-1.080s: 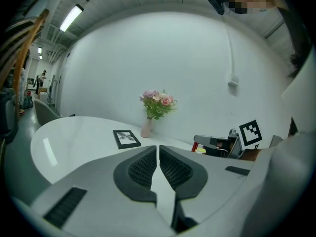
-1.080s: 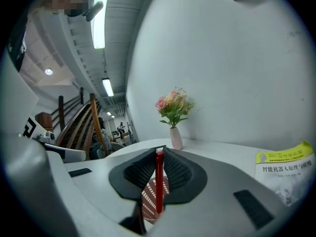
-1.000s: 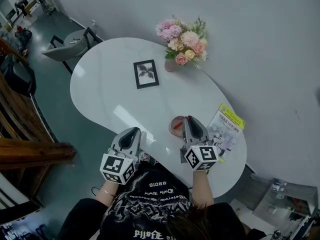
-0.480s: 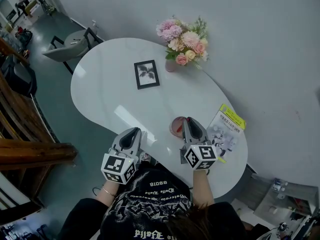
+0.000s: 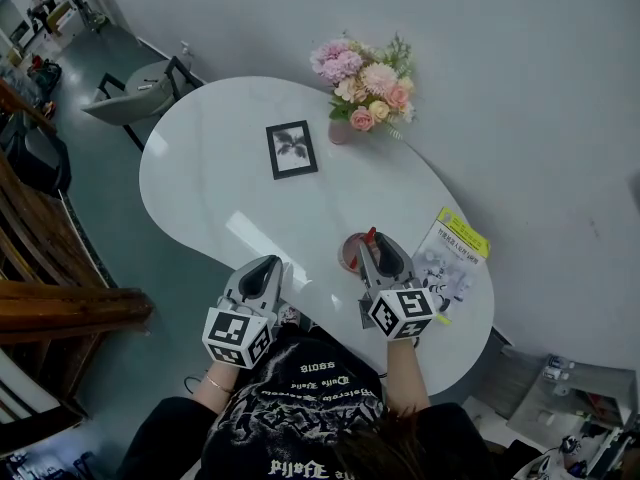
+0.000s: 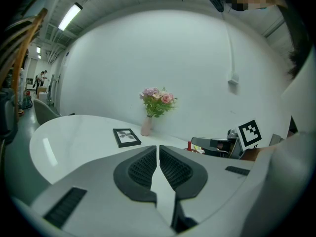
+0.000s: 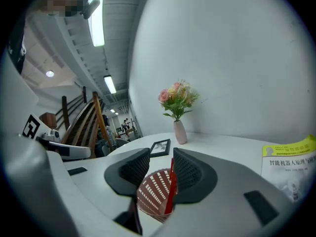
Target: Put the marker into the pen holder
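Note:
A red mesh pen holder [image 5: 349,255] [image 7: 150,194] stands on the white table [image 5: 215,173] near its front edge. The red marker [image 5: 370,236] [image 7: 171,189] stands in it, tilted, its upper end leaning by the right-hand pad. My right gripper [image 5: 372,245] [image 7: 161,168] hovers just over the holder. Its jaws are opening, with the marker between them and the left-hand pad clear of it. My left gripper [image 5: 268,266] [image 6: 157,161] rests at the table's front edge, shut with nothing in it.
A framed picture [image 5: 292,148] [image 6: 126,137] lies mid-table and a vase of pink flowers [image 5: 366,90] [image 7: 178,110] stands at the far edge. A booklet [image 5: 456,252] [image 7: 291,162] lies right of the holder. A chair [image 5: 135,88] stands beyond the table's left end.
The right gripper's jaws have spread apart, and the marker's red top now shows above the holder. The left gripper has not moved.

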Available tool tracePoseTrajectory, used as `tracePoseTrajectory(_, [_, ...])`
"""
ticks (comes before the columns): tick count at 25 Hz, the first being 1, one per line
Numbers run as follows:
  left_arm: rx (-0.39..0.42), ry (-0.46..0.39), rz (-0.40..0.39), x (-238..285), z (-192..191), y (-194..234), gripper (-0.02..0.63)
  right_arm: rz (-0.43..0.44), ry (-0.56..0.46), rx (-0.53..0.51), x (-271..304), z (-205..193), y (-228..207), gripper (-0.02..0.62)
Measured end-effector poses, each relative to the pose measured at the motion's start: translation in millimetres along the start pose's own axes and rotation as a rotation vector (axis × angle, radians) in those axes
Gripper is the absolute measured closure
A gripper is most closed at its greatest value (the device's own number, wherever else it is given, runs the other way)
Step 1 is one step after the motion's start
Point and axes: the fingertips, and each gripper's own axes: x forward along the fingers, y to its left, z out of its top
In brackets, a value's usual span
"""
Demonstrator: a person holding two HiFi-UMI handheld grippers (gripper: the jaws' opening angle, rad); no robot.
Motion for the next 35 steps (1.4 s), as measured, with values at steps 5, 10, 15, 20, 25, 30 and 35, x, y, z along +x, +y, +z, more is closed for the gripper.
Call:
tracePoseTrajectory(5, [-0.004, -0.014, -0.005, -2, 3, 1, 0.571, 0.008, -0.016, -0.068, -2, 14, 11, 0.4])
tracePoseTrajectory(10, [-0.003, -0.03, -0.022, -3, 6, -1, 0.571, 0.022, -0.026, -0.054, -10, 24, 21, 0.394])
tracePoseTrajectory(15, [0.002, -0.05, -0.051, -4, 12, -5, 0.571, 0.005, -0.057, -0.104, -23, 40, 31, 0.394])
tracePoseTrajectory(20, [0.014, -0.06, -0.091, -2, 18, -12, 0.571, -0.039, -0.087, -0.125, -39, 50, 33, 0.394])
tracePoseTrajectory(25, [0.027, -0.068, -0.128, 2, 21, -21, 0.571, -0.072, -0.117, -0.108, -58, 50, 34, 0.394])
tracePoseTrajectory(30, [0.036, -0.065, -0.159, 7, 25, -27, 0.571, -0.127, -0.12, -0.108, -79, 47, 31, 0.394])
tracePoseTrajectory(35, [0.045, -0.067, -0.192, 11, 25, -38, 0.571, -0.168, -0.124, -0.111, -96, 43, 25, 0.394])
